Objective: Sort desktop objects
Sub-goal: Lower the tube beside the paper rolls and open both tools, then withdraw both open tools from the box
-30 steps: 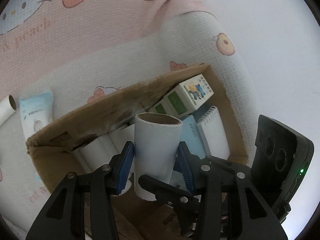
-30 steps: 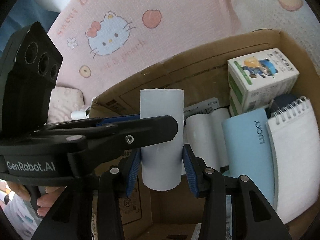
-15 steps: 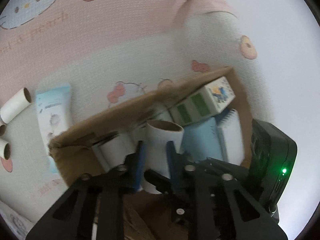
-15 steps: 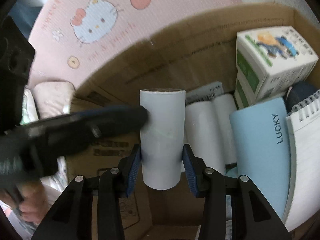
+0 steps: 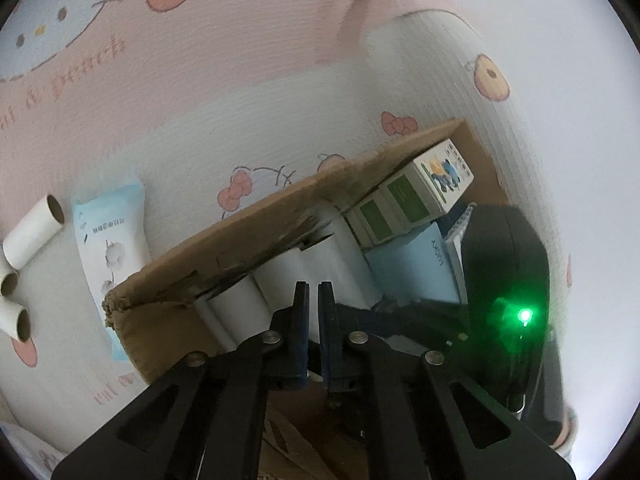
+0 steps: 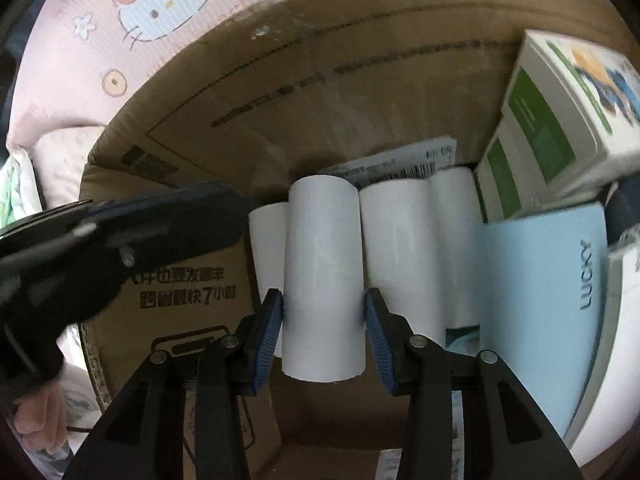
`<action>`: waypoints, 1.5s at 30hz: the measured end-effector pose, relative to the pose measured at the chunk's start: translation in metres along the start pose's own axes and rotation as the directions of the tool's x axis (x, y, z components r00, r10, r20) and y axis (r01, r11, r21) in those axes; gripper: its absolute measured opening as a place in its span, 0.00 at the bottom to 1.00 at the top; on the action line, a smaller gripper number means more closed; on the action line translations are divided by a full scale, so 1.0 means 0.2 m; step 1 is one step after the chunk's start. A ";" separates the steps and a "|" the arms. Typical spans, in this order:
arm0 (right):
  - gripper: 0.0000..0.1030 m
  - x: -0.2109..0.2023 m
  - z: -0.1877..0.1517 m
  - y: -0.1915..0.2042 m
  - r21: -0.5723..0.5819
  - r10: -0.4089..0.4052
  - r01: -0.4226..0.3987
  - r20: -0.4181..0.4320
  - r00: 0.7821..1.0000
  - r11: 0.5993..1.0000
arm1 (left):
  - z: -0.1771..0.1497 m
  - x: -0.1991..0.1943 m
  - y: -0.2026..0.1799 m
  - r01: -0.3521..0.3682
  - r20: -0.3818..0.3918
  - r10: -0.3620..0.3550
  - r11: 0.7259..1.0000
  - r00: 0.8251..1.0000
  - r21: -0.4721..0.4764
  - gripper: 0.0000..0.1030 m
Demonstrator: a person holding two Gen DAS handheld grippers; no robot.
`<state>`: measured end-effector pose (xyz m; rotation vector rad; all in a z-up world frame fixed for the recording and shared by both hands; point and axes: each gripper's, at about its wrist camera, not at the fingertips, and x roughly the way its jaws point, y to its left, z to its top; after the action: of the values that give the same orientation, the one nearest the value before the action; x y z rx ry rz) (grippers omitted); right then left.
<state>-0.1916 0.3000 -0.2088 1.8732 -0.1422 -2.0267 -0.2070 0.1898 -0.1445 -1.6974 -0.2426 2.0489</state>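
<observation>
1. Inside the cardboard box (image 6: 248, 92), centre of the right wrist frame: the right hand-held gripper (image 6: 324, 316) is clenched on an upright white paper tube (image 6: 324, 272), blue pads pressing both its sides.
2. Three more white tubes (image 6: 404, 248) lie in a row just behind it; a light-blue "LUCKY" notebook (image 6: 536, 304) and green-and-white cartons (image 6: 560, 80) fill the right side of the frame.
3. Left hand-held gripper (image 5: 313, 320): jaws have just been closing and now stand nearly together with nothing between them, above the box's near wall.
4. Left edge of the left wrist frame: three loose tubes (image 5: 32, 236) and a tissue pack (image 5: 110, 252) lie outside the box, unsorted.
5. Step in hand, judged: placing the held tube into the row.
6. Next move likely calls for lowering it beside the lying tubes, then releasing.
</observation>
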 end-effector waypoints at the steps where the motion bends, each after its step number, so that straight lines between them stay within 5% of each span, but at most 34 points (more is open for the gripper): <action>1: 0.38 0.00 0.00 0.00 -0.002 -0.004 0.004 -0.001 1.000 1.000 | 0.00 0.00 0.00 -0.005 0.002 0.005 1.000 1.000 0.008 0.06; 6: 0.38 0.01 0.02 0.03 -0.024 -0.032 0.032 -0.025 0.999 0.999 | -0.01 0.00 -0.03 -0.010 0.002 0.010 0.999 1.000 0.049 0.07; 13: 0.46 -0.06 -0.04 -0.02 0.034 -0.033 0.035 -0.052 0.998 0.999 | -0.03 -0.03 -0.07 0.048 -0.006 -0.047 0.995 0.999 0.090 0.45; 18: 0.49 -0.18 -0.11 -0.07 0.065 -0.001 0.002 -0.013 1.000 0.998 | -0.05 -0.01 -0.10 -0.009 0.006 0.008 0.991 1.000 0.132 0.47; 21: 0.49 -0.22 -0.14 -0.11 0.088 0.022 -0.022 0.001 1.000 0.996 | -0.06 0.00 -0.11 -0.029 0.005 0.029 0.990 1.000 0.140 0.46; 23: 0.49 -0.24 -0.17 -0.13 0.086 0.030 -0.033 0.036 0.999 0.996 | -0.04 0.02 -0.12 -0.044 0.003 0.044 0.990 0.999 0.131 0.23; 25: 0.29 -0.25 -0.18 -0.13 0.079 0.030 -0.035 0.063 0.998 0.996 | -0.01 0.04 -0.11 -0.047 -0.015 0.049 0.991 0.999 0.128 0.07; 39: 0.24 -0.21 -0.23 -0.22 0.094 0.039 -0.044 0.049 0.998 0.995 | 0.04 0.32 -0.12 -0.135 -0.230 0.152 0.987 0.961 0.085 0.05; 45: 0.24 -0.21 -0.26 -0.20 0.062 0.036 -0.039 0.039 0.999 0.997 | 0.07 0.31 -0.12 -0.146 -0.200 0.160 0.986 0.967 0.083 0.05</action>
<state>-0.1465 0.3610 -0.1887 1.8556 -0.2525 -2.0558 -0.2216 0.2409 -0.1852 -1.9212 0.0265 1.9423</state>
